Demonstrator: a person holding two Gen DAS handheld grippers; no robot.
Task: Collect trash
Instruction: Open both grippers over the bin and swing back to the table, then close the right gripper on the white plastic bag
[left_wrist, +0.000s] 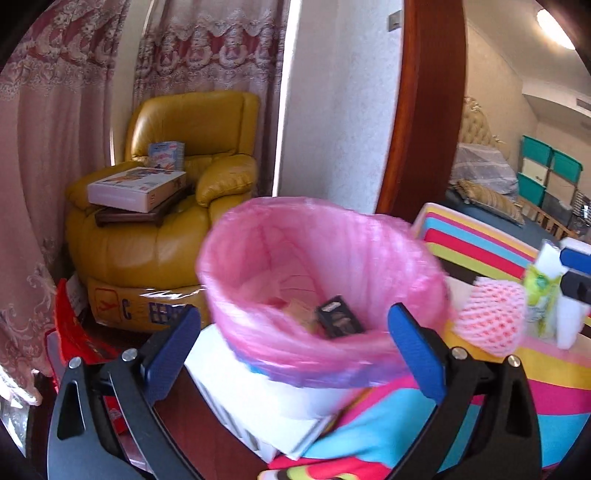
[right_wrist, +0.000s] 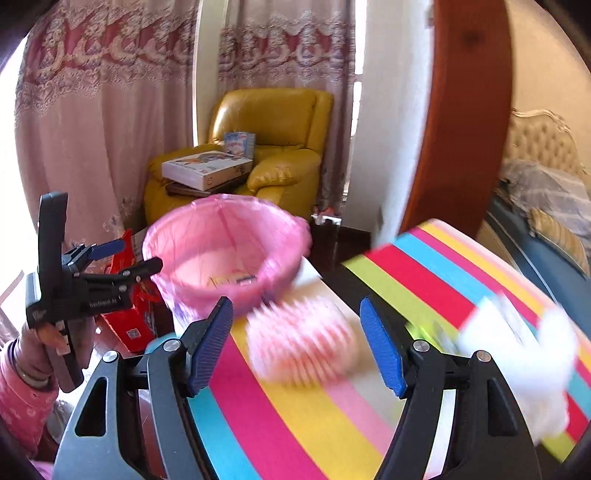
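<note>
A waste bin with a pink bag liner (left_wrist: 332, 236) stands just beyond the table's left end; a dark small box (left_wrist: 338, 316) and pale scraps lie inside. It also shows in the right wrist view (right_wrist: 221, 236). A pink foam fruit net (left_wrist: 493, 315) lies on the striped tablecloth (left_wrist: 388, 428), and a green and white packet (left_wrist: 543, 291) lies beside it. My left gripper (left_wrist: 295, 354) is open and empty, close before the bin. My right gripper (right_wrist: 297, 345) is open around the blurred foam net (right_wrist: 303, 343), apart from it. The left gripper also shows in the right wrist view (right_wrist: 123, 254).
A yellow armchair (left_wrist: 177, 206) with boxes on it stands behind the bin by lace curtains. A red bag (right_wrist: 129, 310) and a cardboard box (left_wrist: 140, 306) lie on the floor. White crumpled paper (right_wrist: 517, 354) lies on the table at right. A wooden door frame (left_wrist: 421, 110) stands behind.
</note>
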